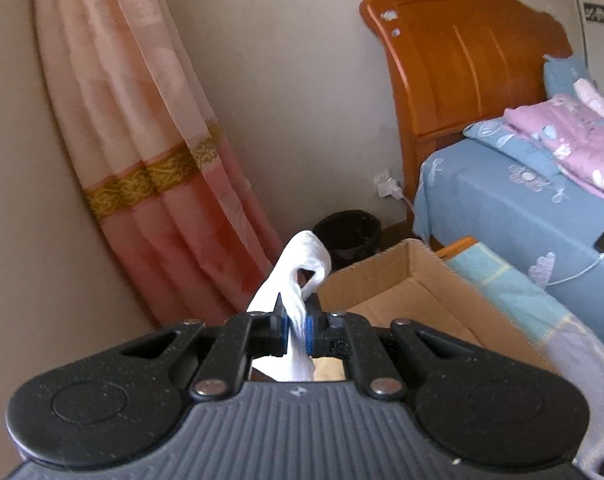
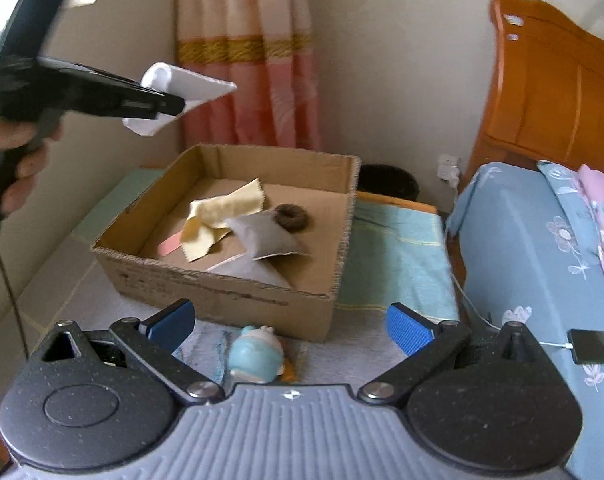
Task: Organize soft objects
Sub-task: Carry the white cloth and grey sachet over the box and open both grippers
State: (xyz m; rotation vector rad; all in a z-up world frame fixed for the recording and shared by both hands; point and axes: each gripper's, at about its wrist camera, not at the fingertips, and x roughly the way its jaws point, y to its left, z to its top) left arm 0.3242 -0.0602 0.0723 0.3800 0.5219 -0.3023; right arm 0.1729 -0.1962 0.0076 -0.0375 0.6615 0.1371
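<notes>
My left gripper (image 1: 297,322) is shut on a white cloth (image 1: 297,276). In the right wrist view the left gripper (image 2: 173,106) holds the white cloth (image 2: 189,88) in the air above the left side of the cardboard box (image 2: 221,300). The box holds a yellow cloth (image 2: 221,208), a grey pouch (image 2: 267,238), a brown ring (image 2: 289,216) and a pink strip (image 2: 169,245). My right gripper (image 2: 289,326) is open, just above a light-blue plush toy (image 2: 255,356) lying in front of the box.
The box stands on a low surface covered with a teal blanket (image 2: 394,248). A bed (image 2: 534,264) with blue sheet is to the right, a phone (image 2: 592,346) on it. A black bin (image 2: 386,182), a wall plug (image 2: 448,168) and a pink curtain (image 2: 249,60) stand behind.
</notes>
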